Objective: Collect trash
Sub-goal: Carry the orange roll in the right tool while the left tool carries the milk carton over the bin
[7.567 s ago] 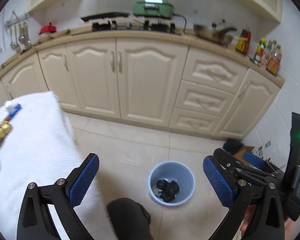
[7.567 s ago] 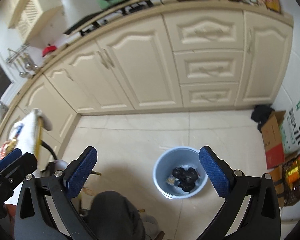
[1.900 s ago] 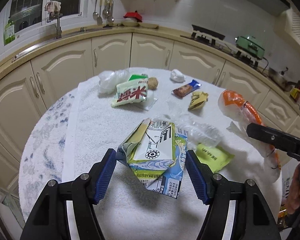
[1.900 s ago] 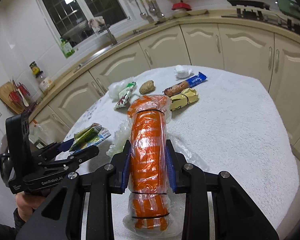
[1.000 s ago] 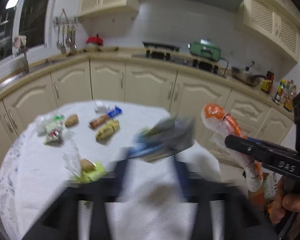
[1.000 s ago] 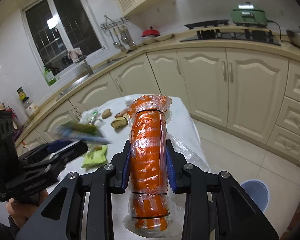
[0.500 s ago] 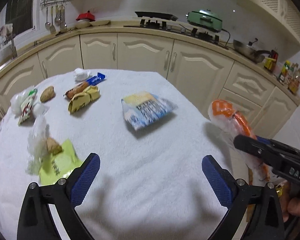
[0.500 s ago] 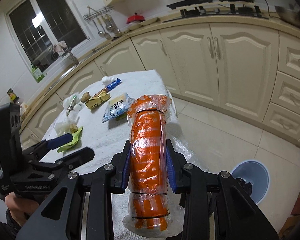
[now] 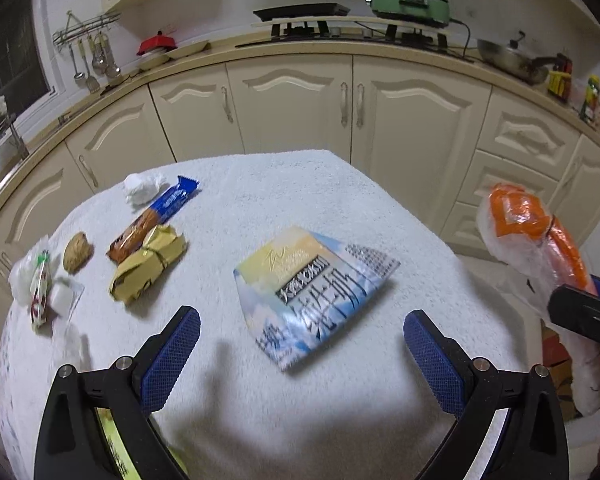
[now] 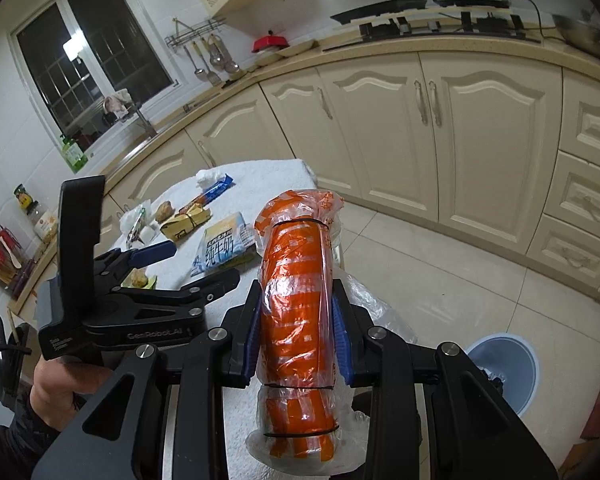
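The left gripper [image 9: 300, 354] hangs wide apart over the milk pouch [image 9: 312, 294] on the white-clothed table [image 9: 284, 196]; the right gripper [image 10: 296, 344] clamps the orange wrapper roll [image 10: 296, 292]. Only the right view shows the blue bin [image 10: 508, 368] on the tiled floor, far right.

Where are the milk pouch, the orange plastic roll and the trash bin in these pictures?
milk pouch [image 9: 316, 292]: left wrist view, middle of its printed face.
orange plastic roll [image 10: 296, 280]: right wrist view, its middle, between the blue pads.
trash bin [image 10: 518, 364]: right wrist view, blue rim on the floor.
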### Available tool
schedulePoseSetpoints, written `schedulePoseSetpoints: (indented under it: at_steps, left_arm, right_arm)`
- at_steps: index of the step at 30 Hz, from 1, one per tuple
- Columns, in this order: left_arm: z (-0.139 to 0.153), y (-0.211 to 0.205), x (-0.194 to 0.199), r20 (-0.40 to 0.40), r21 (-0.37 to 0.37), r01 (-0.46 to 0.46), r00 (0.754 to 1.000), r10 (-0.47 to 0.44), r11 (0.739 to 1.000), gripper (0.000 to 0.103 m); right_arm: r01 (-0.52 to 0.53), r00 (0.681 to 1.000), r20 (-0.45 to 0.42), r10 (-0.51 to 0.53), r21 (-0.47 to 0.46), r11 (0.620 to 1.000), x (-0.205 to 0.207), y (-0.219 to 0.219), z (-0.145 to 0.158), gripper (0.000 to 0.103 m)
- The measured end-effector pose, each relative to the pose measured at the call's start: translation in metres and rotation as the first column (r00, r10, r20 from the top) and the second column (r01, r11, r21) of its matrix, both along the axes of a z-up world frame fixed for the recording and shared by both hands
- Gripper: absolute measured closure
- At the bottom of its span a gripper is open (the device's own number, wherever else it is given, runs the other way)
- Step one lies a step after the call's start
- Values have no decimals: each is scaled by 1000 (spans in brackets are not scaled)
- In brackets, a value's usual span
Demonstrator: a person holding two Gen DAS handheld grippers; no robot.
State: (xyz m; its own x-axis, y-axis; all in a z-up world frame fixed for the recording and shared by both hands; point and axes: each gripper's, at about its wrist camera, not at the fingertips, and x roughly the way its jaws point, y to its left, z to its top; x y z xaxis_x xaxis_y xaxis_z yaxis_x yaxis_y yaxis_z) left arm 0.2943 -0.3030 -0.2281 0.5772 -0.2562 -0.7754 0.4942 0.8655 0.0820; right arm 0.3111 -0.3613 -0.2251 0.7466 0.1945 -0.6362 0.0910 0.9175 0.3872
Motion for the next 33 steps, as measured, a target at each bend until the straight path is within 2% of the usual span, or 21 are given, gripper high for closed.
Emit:
schedulePoseSetpoints:
  at_steps: [9, 11, 13, 19, 25, 33]
  left_arm:
    - [-14, -20, 39, -17, 42, 84, 996, -83, 996, 3]
    - [-21, -24, 46, -49, 29, 110, 993, -109, 993, 7]
    - [-27, -22, 52, -78, 25, 105, 992, -103, 994, 28]
    - [-29, -13, 59, -87, -44, 105, 990, -109, 993, 29]
    - [-21, -1, 46, -45, -88, 102, 993, -107, 991, 29]
    - [19, -1, 0, 33, -206, 132, 991, -128, 970, 29]
  right_arm:
    - [24, 1000, -7, -24, -2, 1000, 8, -9, 1, 72]
    - [28, 1000, -10, -28, -3, 1000, 9, -10, 2, 72]
    - [33, 999, -14, -33, -6, 999, 10, -10, 2, 72]
    - [37, 999, -17, -37, -12, 999, 10, -9, 3, 72]
    - [62, 998, -5, -62, -14, 998, 0, -13, 7, 72]
    - [133, 990, 42, -131, -36, 991, -30, -35, 27, 72]
